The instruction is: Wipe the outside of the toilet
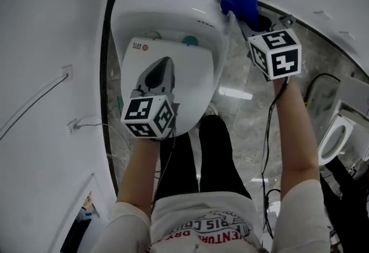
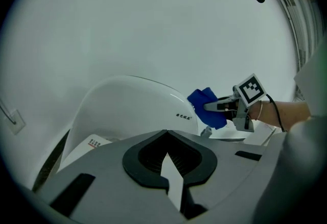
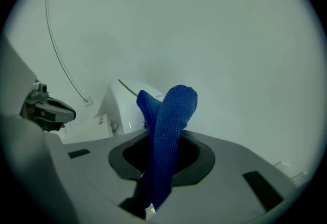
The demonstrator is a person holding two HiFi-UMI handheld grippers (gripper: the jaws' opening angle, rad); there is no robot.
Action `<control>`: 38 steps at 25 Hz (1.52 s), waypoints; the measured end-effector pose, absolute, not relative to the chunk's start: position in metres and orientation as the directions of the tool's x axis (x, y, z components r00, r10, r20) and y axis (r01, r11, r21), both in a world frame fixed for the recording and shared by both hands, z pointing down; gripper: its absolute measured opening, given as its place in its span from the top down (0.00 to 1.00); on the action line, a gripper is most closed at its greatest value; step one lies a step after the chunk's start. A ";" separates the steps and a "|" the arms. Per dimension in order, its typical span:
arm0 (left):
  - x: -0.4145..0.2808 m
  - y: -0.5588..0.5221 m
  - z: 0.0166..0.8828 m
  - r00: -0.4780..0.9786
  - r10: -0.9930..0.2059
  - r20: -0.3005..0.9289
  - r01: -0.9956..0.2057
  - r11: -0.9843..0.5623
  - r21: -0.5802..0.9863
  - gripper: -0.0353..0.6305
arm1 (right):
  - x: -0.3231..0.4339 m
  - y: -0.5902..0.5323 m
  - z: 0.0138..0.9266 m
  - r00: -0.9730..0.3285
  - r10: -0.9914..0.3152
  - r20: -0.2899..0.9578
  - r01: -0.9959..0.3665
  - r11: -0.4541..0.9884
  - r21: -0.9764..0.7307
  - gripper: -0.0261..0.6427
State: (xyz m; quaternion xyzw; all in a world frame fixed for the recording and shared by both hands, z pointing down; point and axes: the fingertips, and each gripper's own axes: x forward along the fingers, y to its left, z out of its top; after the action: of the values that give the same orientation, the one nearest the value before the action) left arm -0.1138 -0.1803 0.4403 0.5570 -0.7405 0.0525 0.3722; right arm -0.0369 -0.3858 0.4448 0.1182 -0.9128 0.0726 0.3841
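Right gripper (image 1: 247, 20) clamps a blue cloth (image 1: 239, 3) against the toilet (image 1: 173, 15) tank's side at one o'clock. Left gripper (image 1: 164, 66), jaws together and empty, hovers over the lid (image 1: 193, 90). Marble floor (image 1: 248, 108).

Right gripper (image 3: 161, 141): jaws closed on a blue terry cloth (image 3: 174, 110).
Cloth: folded, standing upright above the jaws.
Toilet (image 3: 127, 106): white, behind the cloth, red label on its seat lid.
Left gripper (image 3: 48, 110): at the left edge, apart from the toilet.
Wall: a thin cable (image 3: 61, 59) curves down to a socket (image 3: 88, 99).
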 end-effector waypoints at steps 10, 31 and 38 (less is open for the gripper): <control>-0.121 -0.210 0.468 0.091 -0.780 0.619 -0.912 0.184 0.366 0.94 | -0.049 -0.382 0.481 -0.647 -0.132 0.751 -0.301 0.949 -0.093 0.85; -0.050 -0.208 0.527 0.369 -0.674 0.640 -0.897 -0.078 0.434 0.94 | 0.031 -0.305 0.587 -0.657 -0.130 0.742 -0.416 0.884 -0.213 0.85; -0.004 -0.196 0.536 0.404 -0.649 0.644 -0.895 -0.137 0.424 0.94 | 0.059 -0.253 0.626 -0.637 -0.053 0.769 -0.384 0.887 -0.257 0.85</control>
State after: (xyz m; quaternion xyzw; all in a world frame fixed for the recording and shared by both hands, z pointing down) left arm -0.0041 -0.1962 0.5359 0.7378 -0.5232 0.1549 0.3974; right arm 0.0589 -0.2529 0.6264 0.1240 -0.8815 0.2031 0.4078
